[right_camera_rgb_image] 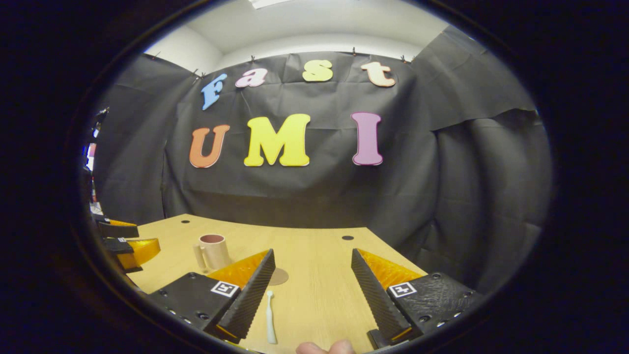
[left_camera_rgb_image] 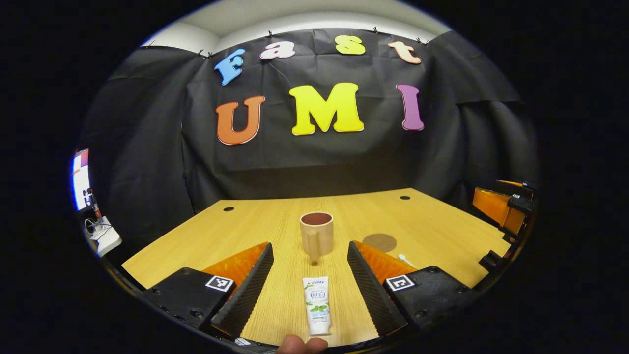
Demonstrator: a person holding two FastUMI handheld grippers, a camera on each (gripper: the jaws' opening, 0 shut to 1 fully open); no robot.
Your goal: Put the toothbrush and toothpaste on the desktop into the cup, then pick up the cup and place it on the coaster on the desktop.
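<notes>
Standing upright on the wooden desktop (left_camera_rgb_image: 432, 221), the beige cup (left_camera_rgb_image: 316, 235) shows a dark interior and its handle turned toward the camera. A round brown coaster (left_camera_rgb_image: 379, 242) lies just right of the cup. The white toothpaste tube (left_camera_rgb_image: 316, 305) lies before the cup, between the wide-spread fingers of the left gripper (left_camera_rgb_image: 310, 290). The white toothbrush (right_camera_rgb_image: 270, 317) lies near the coaster, just beside the inner finger of the right gripper (right_camera_rgb_image: 312, 295), likewise spread wide.

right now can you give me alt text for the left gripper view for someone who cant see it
An open left hand-held gripper hovers over a wooden desktop, a toothpaste tube lying flat between its fingers. Beyond the tube stands an empty cup, handle toward the camera, with a round brown coaster and a white toothbrush to its right.
</notes>
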